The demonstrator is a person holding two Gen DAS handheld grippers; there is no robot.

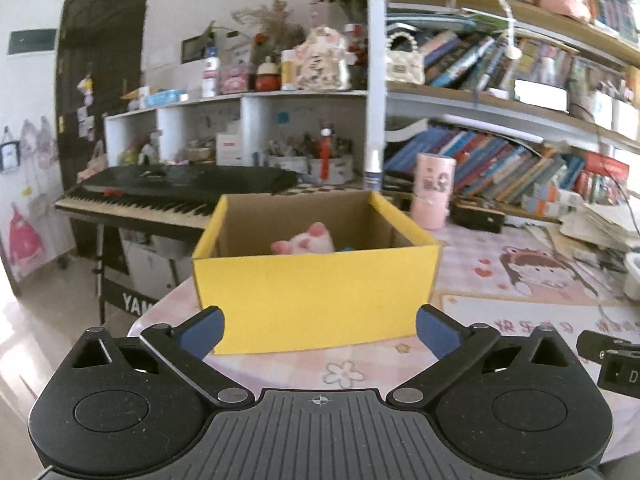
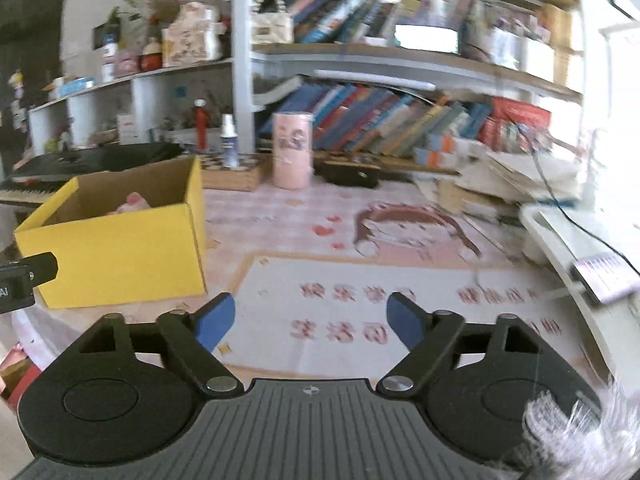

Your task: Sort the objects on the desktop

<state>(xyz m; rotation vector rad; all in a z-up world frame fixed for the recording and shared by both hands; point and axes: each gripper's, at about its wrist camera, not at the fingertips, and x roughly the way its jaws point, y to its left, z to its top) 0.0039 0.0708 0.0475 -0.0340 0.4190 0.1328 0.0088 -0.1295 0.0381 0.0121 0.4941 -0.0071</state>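
While both jaws gape empty, yellow box (image 1: 316, 300) sits broadside to left gripper (image 1: 320, 330); right gripper (image 2: 310, 320) beside.

Home study: bookshelves (image 1: 500, 168), keyboard (image 1: 160, 196)

1. The open yellow cardboard box (image 1: 312, 300) has a matt, smooth yellow paper skin outside; its inner walls are bare brown cardboard, dull and slightly fibrous.
2. The pink plush toy (image 1: 308, 240) inside it looks soft and fuzzy, like cloth.
3. The counter is covered by a pink printed mat (image 2: 360, 240) with a smooth, faintly sheeny, plastic-like face.
4. The left gripper (image 1: 320, 330) and the right gripper (image 2: 310, 320) are matt black plastic with a ribbed grey deck, small shiny metal pivot pins, and blue rubbery-looking matt pads on the jaws.
5. The pink cylindrical cup (image 1: 434, 190) looks smooth with a slight gloss.
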